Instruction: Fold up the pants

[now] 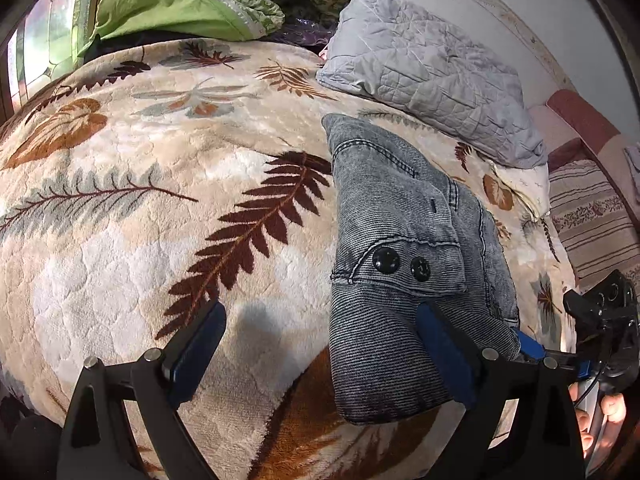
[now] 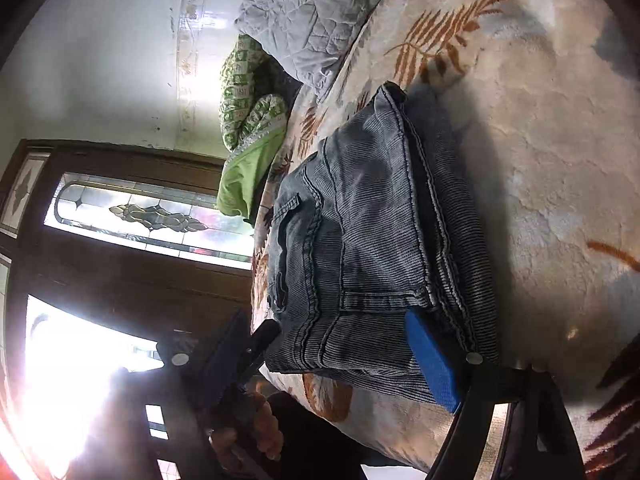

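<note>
With the folded grey denim pants (image 1: 404, 240) already compact near the grey quilted pillow (image 1: 432, 68), both wide-spread grippers, left (image 1: 320, 344) and right (image 2: 348, 348), should press the bundle's edges flat.

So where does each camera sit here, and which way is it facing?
Left wrist: on the left gripper, level, looking across the leaf-print blanket at the folded pants; right gripper at the edge.
Right wrist: on the right gripper, rolled sideways, facing the pants and door; a hand shows.
Shared: pants, blanket, grey quilt.
</note>
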A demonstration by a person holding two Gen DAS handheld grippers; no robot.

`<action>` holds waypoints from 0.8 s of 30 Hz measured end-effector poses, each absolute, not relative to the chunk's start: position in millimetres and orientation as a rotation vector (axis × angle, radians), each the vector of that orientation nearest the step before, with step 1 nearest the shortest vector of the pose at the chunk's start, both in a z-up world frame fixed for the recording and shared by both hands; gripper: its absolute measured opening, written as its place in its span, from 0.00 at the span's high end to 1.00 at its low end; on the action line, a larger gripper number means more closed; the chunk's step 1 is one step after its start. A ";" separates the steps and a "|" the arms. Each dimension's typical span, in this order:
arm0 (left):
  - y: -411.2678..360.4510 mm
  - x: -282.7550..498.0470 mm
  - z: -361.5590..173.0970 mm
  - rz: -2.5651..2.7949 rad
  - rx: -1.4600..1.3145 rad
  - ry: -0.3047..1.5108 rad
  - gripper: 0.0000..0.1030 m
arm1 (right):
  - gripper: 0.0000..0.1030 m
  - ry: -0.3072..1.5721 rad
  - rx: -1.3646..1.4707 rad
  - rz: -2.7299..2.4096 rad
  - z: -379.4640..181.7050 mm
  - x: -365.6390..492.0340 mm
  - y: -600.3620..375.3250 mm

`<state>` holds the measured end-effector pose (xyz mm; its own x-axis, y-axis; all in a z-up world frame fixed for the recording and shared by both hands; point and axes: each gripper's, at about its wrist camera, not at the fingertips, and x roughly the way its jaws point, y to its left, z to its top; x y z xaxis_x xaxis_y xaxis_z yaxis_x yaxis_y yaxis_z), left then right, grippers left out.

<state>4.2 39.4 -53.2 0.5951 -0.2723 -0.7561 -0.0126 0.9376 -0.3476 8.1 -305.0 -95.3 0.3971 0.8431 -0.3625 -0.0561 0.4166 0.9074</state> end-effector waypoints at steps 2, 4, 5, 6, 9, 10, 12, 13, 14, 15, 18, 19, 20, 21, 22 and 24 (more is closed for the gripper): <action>46.7 4.9 -40.4 -0.157 -0.367 0.888 0.07 | 0.20 0.990 0.962 0.703 -96.0 6.2 -303.5; 55.5 13.4 -28.3 -0.169 -0.409 0.865 0.07 | 0.20 0.983 0.967 0.705 -96.5 6.0 -303.5; 60.1 22.6 -26.4 -0.177 -0.445 0.883 0.07 | 0.20 0.982 0.974 0.706 -96.9 7.1 -302.8; 64.8 32.8 -27.4 -0.195 -0.495 0.912 0.07 | 0.20 0.981 0.985 0.708 -98.0 8.4 -302.4; 73.7 60.1 -40.8 -0.222 -0.649 1.015 0.07 | 0.20 0.977 1.003 0.715 -100.5 6.4 -306.5; 72.5 65.3 -44.9 -0.244 -0.684 1.042 0.07 | 0.20 0.976 1.004 0.716 -100.1 6.3 -306.3; 67.9 69.5 -51.6 -0.298 -0.747 1.069 0.07 | 0.20 0.974 1.003 0.720 -99.6 5.5 -306.6; 64.1 69.3 -53.5 -0.301 -0.756 1.078 0.07 | 0.20 0.973 1.001 0.722 -99.5 5.0 -306.9; 60.7 67.7 -53.4 -0.307 -0.755 1.076 0.07 | 0.20 0.974 0.998 0.724 -99.4 6.1 -307.4; 57.2 65.6 -53.8 -0.315 -0.746 1.077 0.07 | 0.20 0.974 0.992 0.724 -98.2 5.0 -307.2; 51.4 59.7 -55.0 -0.341 -0.726 1.089 0.07 | 0.19 0.951 0.981 0.744 -87.0 0.7 -309.0; 51.3 59.3 -54.7 -0.347 -0.718 1.092 0.07 | 0.19 0.933 0.983 0.756 -80.4 -1.6 -311.6; 51.2 59.1 -53.9 -0.355 -0.712 1.092 0.07 | 0.19 0.908 0.981 0.760 -72.5 -2.8 -314.7; 51.5 60.0 -53.5 -0.364 -0.708 1.093 0.07 | 0.19 0.885 0.968 0.749 -64.6 -3.0 -318.6; 51.7 60.9 -53.6 -0.369 -0.707 1.097 0.07 | 0.19 0.880 0.943 0.727 -58.7 -0.3 -322.7; 52.0 63.7 -55.9 -0.381 -0.708 1.113 0.07 | 0.19 0.917 0.888 0.630 -53.7 12.4 -332.5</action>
